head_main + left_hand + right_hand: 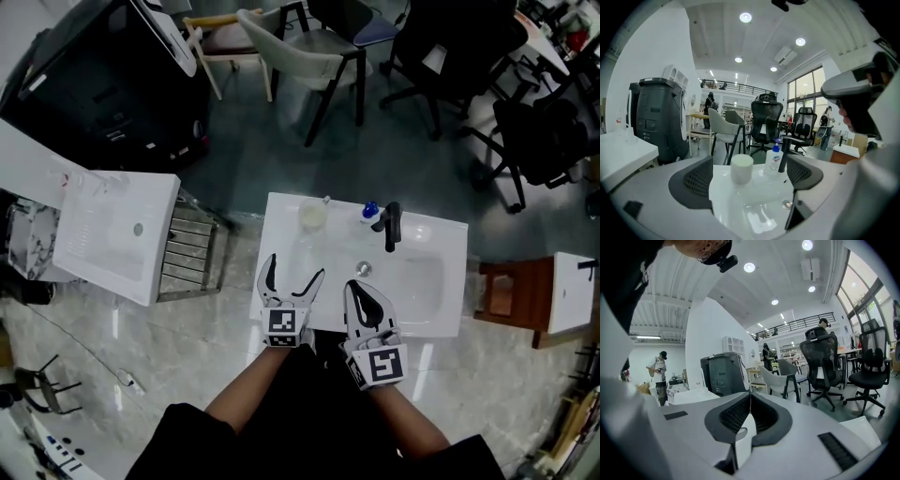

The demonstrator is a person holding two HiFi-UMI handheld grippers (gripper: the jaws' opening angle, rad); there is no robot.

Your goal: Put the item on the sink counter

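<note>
Cup stands on sink worktop at frame centre; left claw wide and empty, right claw closed on nothing.

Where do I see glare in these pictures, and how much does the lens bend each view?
Head view: wide-angle bending at the edges; the polished floor carries bright streaks of reflected light. Left gripper view: strong fisheye with dark corners; ceiling lamps glare on the glossy sink, while the cup is sharp. Right gripper view: same fisheye; no glare near the jaws.
</note>
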